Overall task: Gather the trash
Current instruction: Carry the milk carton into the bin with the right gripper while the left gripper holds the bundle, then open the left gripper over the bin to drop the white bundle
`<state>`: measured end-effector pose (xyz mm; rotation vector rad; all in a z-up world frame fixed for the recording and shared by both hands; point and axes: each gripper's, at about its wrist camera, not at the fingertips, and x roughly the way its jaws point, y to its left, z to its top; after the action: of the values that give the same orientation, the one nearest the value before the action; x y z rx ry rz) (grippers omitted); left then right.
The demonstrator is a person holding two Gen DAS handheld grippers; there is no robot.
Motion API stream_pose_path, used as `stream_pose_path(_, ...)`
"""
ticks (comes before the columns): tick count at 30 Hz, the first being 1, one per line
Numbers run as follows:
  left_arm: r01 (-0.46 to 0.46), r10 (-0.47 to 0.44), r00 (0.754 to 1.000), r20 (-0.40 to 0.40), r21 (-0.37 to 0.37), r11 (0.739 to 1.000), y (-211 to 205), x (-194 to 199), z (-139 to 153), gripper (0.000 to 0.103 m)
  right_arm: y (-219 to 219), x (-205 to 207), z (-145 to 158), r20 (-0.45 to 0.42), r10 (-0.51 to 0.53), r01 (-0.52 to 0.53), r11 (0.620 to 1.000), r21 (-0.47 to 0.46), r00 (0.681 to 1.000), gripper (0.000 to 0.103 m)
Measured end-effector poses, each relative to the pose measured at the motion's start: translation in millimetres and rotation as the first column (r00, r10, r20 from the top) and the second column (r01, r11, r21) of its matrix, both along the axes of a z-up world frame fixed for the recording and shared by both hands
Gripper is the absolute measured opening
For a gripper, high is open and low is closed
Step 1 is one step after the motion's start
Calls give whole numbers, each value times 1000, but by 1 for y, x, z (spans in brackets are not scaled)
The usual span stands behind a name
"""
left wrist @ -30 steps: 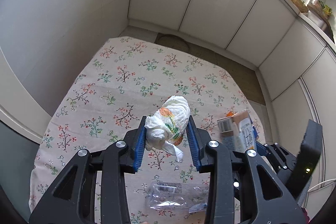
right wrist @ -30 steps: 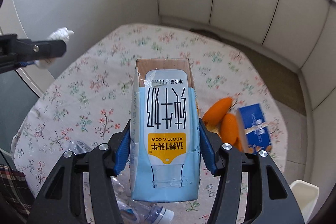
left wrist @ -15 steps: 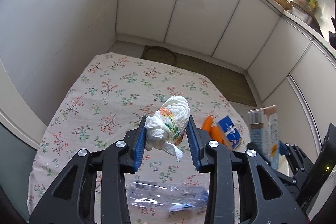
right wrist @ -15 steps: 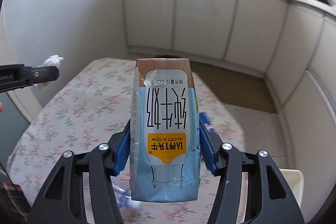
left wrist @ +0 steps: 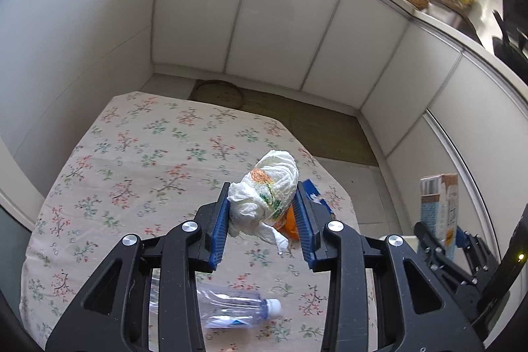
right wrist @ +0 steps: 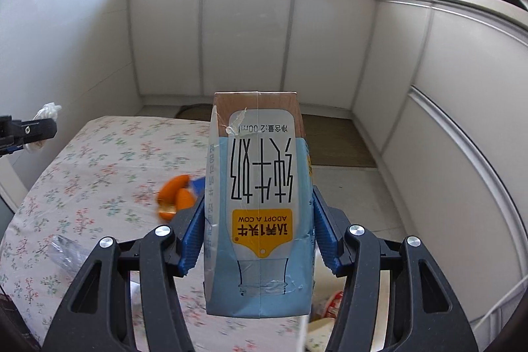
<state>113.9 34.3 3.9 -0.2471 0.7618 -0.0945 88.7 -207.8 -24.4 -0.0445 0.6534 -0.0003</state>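
Note:
My left gripper [left wrist: 262, 216] is shut on a crumpled white paper wad [left wrist: 265, 198] with orange and green print, held above the floral-cloth table [left wrist: 132, 174]. My right gripper [right wrist: 257, 230] is shut on a blue and brown milk carton [right wrist: 259, 203], held upside down above the table's right edge. In the left wrist view the carton [left wrist: 439, 203] shows at far right. In the right wrist view the paper wad [right wrist: 48, 111] and the left gripper's finger [right wrist: 29, 129] show at far left. A white bin [right wrist: 325, 312] with trash inside lies partly hidden under the carton.
A crushed clear plastic bottle [left wrist: 237, 309] lies on the table near me. Orange peel [right wrist: 175, 197] and a blue packet [left wrist: 316, 193] lie by the table's right edge. White cabinets [left wrist: 280, 22] ring the room. A brown mat [right wrist: 336, 141] covers the floor beyond.
Both grippers rose and moved right with their loads. The carton now hangs past the table's right edge, over the white bin. The views tilted up, showing more cabinets and counter.

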Motion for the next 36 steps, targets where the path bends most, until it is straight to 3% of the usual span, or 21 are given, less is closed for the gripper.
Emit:
stream_pose_path(7,51,-51,999,-8,39,998,-35,0,-7,35,-51,-15,-10,-10,-142,142,990,-15,990,57)
stream_pose_path(17,130,-130,991,-7,94,987,-86,-5,-15,35,-108,-28,-40,-90,-317,316,948,-20,944,58)
stream_pose_path(20,161,-160,987,-13,105,981,-102,-6,-18,35,-121,-31,-47,-121,-334,334,942,-26,935,71)
stream_pose_path(24,207,-207,978,-13,115,971,-127,-11,-21,35,-136,-43,-47,-100,-379,378,925,-31,920,86)
stream_pose_path(29,274,-274,962,-14,113,955,-162,-16,-25,35,-156,-56,-45,-75,-424,423,906,-25,903,90)
stream_pose_path(36,387,-388,921,1,87,918,-220,-23,-25,35,-195,-78,-39,-65,-522,523,853,-8,851,91)
